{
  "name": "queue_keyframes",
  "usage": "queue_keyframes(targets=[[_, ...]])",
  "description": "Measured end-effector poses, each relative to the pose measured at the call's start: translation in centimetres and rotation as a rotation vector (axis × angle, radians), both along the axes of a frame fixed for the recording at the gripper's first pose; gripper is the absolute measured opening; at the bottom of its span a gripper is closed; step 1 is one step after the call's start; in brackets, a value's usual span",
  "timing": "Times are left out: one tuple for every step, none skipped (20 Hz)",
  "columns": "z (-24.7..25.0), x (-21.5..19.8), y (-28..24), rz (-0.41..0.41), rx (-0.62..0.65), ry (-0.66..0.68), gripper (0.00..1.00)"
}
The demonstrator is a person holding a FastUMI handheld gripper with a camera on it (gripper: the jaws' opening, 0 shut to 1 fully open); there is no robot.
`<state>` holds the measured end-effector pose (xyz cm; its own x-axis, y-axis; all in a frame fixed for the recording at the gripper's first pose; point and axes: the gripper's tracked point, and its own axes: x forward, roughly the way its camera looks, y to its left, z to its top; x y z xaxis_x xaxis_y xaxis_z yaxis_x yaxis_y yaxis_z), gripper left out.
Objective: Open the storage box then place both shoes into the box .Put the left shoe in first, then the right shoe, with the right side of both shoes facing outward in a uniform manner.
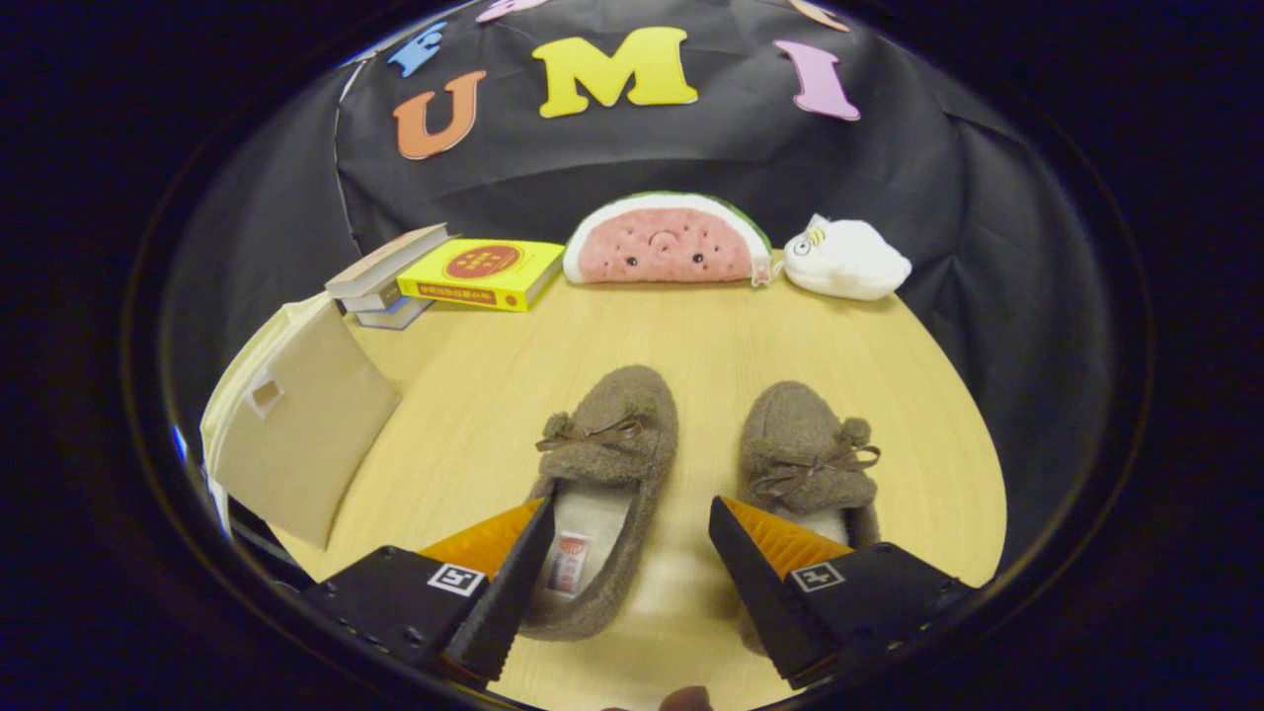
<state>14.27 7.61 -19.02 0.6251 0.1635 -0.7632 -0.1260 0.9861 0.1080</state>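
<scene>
Two brown fuzzy slippers with small bows lie side by side on the wooden table, toes pointing away from me. The left shoe lies between my fingers, nearer the left one, its pale insole showing beside that fingertip. The right shoe sits just ahead of the right fingertip, which partly covers its heel. My gripper is open and hovers above the shoes' heels, holding nothing. The beige storage box stands to the left of the shoes, with a flat panel and a small handle cut-out facing me.
Along the back of the table lie a stack of books, a yellow book, a watermelon-slice plush and a white plush toy. Bare tabletop stretches between these and the shoes.
</scene>
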Motion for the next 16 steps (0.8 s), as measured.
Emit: queue_keyframes(targets=[[-0.6,0.4,0.2,-0.018,0.015,0.021,0.94],[-1.0,0.8,0.5,-0.039,0.035,0.041,0.91],[-1.5,1.2,0.7,-0.062,0.060,0.057,0.89],[-2.0,1.5,1.0,-0.085,0.078,0.077,0.79],[-2.4,1.5,1.1,-0.100,0.094,0.097,0.70],[-2.8,1.6,1.0,-0.120,0.092,0.113,0.57],[-3.2,1.9,0.4,-0.143,0.073,0.115,0.43],[-3.0,2.0,0.1,-0.156,0.079,0.120,0.29],[-3.0,2.0,0.1,-0.170,0.095,0.128,0.15],[-2.9,2.1,0.1,-0.187,0.119,0.131,0.04],[-2.8,2.0,0.1,-0.200,0.151,0.136,0.04],[-2.9,1.8,0.2,-0.214,0.185,0.152,0.00],[-2.6,1.5,0.6,-0.226,0.222,0.163,0.00],[-2.2,1.1,1.0,-0.234,0.249,0.166,0.00],[-1.7,0.8,1.3,-0.236,0.265,0.160,0.00],[-0.9,0.7,1.8,-0.241,0.284,0.151,0.00]])
